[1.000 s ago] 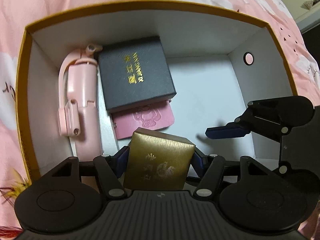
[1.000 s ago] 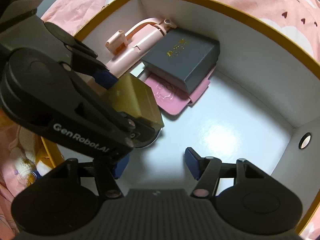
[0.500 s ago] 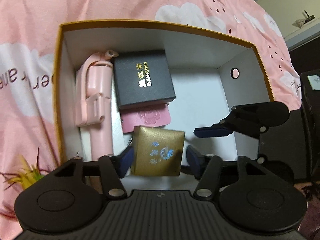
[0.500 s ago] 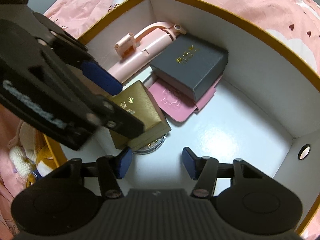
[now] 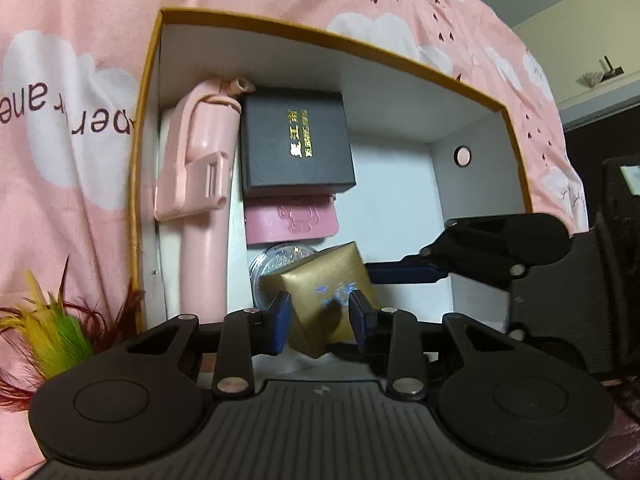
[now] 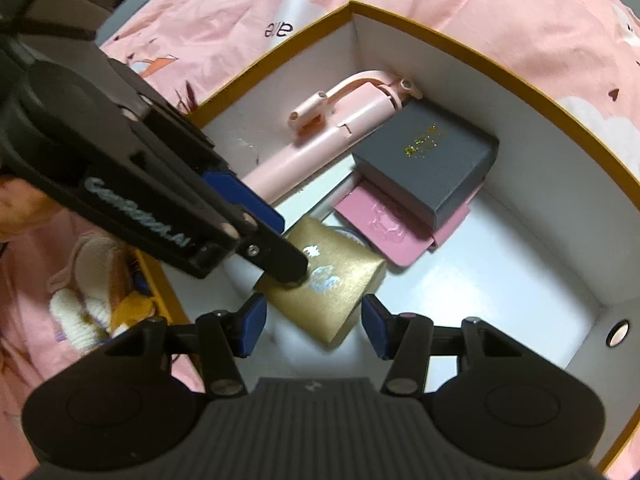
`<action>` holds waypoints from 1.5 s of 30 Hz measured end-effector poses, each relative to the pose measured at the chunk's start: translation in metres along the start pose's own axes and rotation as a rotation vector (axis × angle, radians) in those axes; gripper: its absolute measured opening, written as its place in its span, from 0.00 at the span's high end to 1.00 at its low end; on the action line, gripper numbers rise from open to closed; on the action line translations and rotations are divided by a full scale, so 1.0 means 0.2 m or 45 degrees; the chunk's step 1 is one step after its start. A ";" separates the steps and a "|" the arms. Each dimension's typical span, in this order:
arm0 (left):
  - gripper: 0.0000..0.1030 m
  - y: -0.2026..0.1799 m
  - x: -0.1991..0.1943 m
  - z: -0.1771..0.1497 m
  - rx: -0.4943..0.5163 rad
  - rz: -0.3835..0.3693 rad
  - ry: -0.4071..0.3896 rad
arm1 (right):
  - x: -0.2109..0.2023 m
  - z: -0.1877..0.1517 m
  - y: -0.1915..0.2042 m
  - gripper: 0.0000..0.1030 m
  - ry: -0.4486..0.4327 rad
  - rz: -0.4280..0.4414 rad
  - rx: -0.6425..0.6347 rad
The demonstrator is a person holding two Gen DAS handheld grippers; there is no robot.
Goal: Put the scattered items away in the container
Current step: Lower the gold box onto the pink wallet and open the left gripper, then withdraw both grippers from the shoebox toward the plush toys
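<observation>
Gold box [image 5: 328,292] now tilted (corner up)

Left gripper [image 5: 320,316]: matte black body with a ribbed centre plate bearing a small logo, flanked by two round housings, each with a recessed disc. Black link arms pivot on silver screws. Fingers [image 5: 277,322] carry dark blue pads. Right gripper [image 6: 312,322]: identical build, same blue pads and silver screws. White lettering runs along the left gripper's side in the right wrist view; blurred, unreadable.
</observation>
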State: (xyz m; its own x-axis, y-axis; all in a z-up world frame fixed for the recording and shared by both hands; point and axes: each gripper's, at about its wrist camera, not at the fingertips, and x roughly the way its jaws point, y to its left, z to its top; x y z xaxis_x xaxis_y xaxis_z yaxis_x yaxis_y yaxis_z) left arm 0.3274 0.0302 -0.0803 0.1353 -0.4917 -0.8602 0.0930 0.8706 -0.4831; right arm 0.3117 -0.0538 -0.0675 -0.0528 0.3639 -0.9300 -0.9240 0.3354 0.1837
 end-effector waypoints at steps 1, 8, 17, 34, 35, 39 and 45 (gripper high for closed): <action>0.64 0.00 -0.01 0.00 0.006 0.003 -0.011 | 0.01 0.00 0.00 0.45 -0.001 0.002 0.005; 0.64 -0.01 -0.05 0.01 0.036 0.028 -0.065 | 0.03 0.02 -0.02 0.51 -0.049 -0.017 0.140; 0.64 -0.06 -0.09 -0.02 0.124 0.118 -0.113 | 0.02 0.01 0.00 0.51 -0.035 -0.047 0.131; 0.52 -0.24 -0.41 -0.31 0.250 0.263 -0.381 | -0.30 -0.12 0.18 0.32 -0.208 -0.308 0.309; 0.51 -0.26 -0.42 -0.34 0.270 0.292 -0.397 | -0.32 -0.13 0.20 0.32 -0.223 -0.342 0.332; 0.51 -0.31 -0.49 -0.46 0.296 0.337 -0.431 | -0.40 -0.22 0.27 0.32 -0.313 -0.410 0.392; 0.51 -0.33 -0.60 -0.65 0.283 0.362 -0.489 | -0.54 -0.38 0.41 0.29 -0.509 -0.419 0.496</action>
State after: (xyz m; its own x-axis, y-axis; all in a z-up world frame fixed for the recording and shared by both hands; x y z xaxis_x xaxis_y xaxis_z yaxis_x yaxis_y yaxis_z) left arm 0.1765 0.0346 0.0340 0.5339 -0.2425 -0.8101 0.2012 0.9669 -0.1568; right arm 0.2123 -0.1312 0.0235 0.4239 0.4586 -0.7810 -0.6588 0.7479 0.0816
